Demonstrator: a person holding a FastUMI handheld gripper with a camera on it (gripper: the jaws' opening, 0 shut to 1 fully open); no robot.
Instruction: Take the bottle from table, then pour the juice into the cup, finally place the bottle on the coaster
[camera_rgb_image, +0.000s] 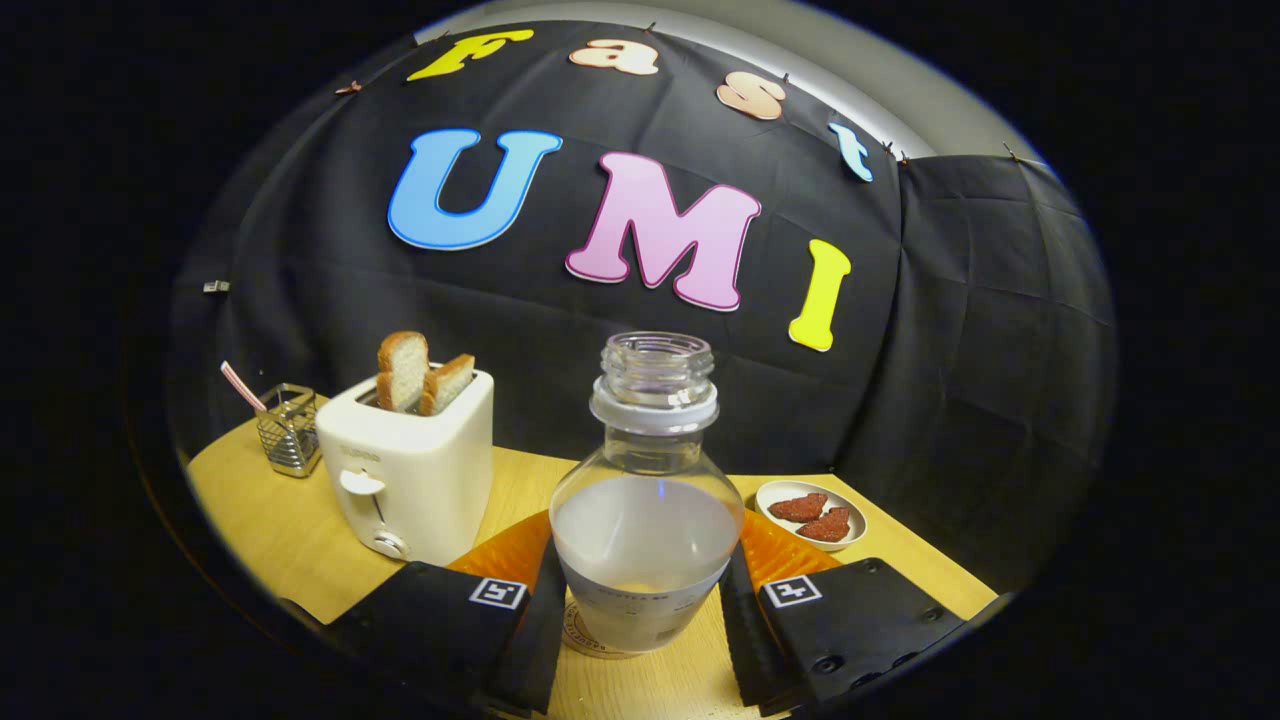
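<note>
The bottle (645, 500) stood upright between the fingers of the gripper (640, 610), on a coaster (590, 632) on the table (270, 520). The fingers lay close along its lower body; whether they pressed it, I could not tell. It was uncapped, clear plastic, partly filled: probably light, smooth, easy to squeeze. A hold low on the wide body seemed safest.

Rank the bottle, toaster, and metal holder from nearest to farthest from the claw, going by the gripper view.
1. Bottle: between the fingers of the claw.
2. Toaster: beyond the fingers, left of the bottle.
3. Metal holder: farther left, behind the toaster.
</note>
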